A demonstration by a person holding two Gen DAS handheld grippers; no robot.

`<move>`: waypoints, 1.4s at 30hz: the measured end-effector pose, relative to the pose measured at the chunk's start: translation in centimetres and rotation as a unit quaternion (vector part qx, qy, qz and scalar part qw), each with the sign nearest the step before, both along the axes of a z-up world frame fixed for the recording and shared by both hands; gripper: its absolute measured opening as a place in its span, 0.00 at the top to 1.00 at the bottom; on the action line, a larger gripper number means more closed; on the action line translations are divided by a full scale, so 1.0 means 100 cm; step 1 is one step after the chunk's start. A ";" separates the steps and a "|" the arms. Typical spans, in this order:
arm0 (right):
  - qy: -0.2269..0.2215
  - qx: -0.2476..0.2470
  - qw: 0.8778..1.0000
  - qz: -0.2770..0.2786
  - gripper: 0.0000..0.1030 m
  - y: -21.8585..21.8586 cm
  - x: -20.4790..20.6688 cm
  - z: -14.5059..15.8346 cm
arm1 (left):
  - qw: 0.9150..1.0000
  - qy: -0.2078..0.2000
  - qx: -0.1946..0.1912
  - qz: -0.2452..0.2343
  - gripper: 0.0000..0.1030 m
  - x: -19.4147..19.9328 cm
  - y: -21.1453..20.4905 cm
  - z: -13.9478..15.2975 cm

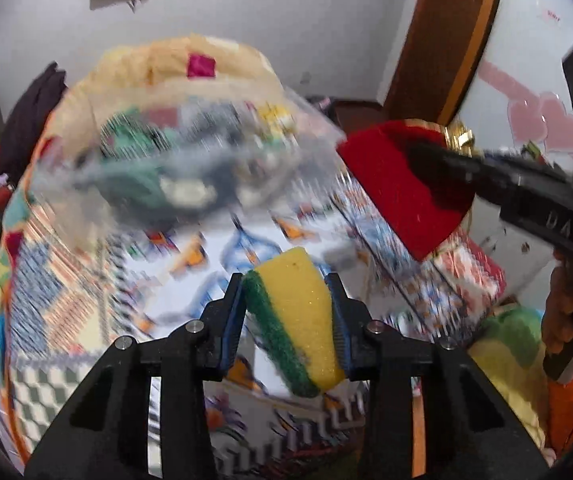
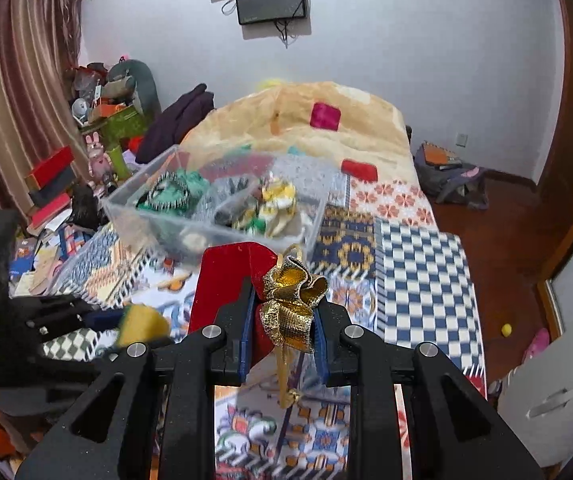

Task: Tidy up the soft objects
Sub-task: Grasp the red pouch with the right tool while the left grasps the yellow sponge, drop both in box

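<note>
left tongs (image 1: pixel 290 300) clamp yellow-green sponge (image 1: pixel 298 312) | right tongs (image 2: pixel 282 320) clamp red pouch (image 2: pixel 226 276) with gold bow (image 2: pixel 292 300) | clear bin (image 2: pixel 214 208) on bed (image 2: pixel 418 264) holds mixed soft items

Light: bright, even, soft shadows.
Blur: heavy motion smear over clear bin (image 1: pixel 174 168) and bedspread (image 1: pixel 86 280); right view sharper.
Edges: fisheye bending, dark corner vignette.

A red felt piece (image 2: pixel 226 280) with gold bow (image 2: pixel 292 300) is clamped by the right gripper (image 2: pixel 284 320); a clear bin (image 2: pixel 214 208) is seen beyond on the patterned bedspread (image 2: pixel 418 264).
</note>
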State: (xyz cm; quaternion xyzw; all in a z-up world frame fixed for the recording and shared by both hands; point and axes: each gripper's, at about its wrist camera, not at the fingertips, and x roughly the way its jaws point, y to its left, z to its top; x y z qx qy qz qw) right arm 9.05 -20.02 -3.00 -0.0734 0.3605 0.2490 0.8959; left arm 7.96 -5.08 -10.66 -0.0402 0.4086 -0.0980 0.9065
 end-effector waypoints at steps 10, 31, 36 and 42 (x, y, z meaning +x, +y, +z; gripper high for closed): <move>-0.038 0.027 0.999 0.007 0.79 0.029 0.033 0.027 | 0.995 -0.091 0.007 0.048 0.62 0.038 0.046 0.066; 0.005 0.006 1.000 0.026 0.78 0.064 0.081 -0.017 | 0.996 -0.059 0.039 0.055 0.62 0.108 0.056 0.031; 0.016 -0.013 0.999 0.030 0.78 0.068 0.083 -0.030 | 0.997 -0.048 0.043 0.051 0.61 0.118 0.054 0.020; 0.015 -0.025 0.999 0.029 0.73 0.068 0.085 -0.031 | 0.997 -0.033 0.049 0.049 0.58 0.124 0.053 0.010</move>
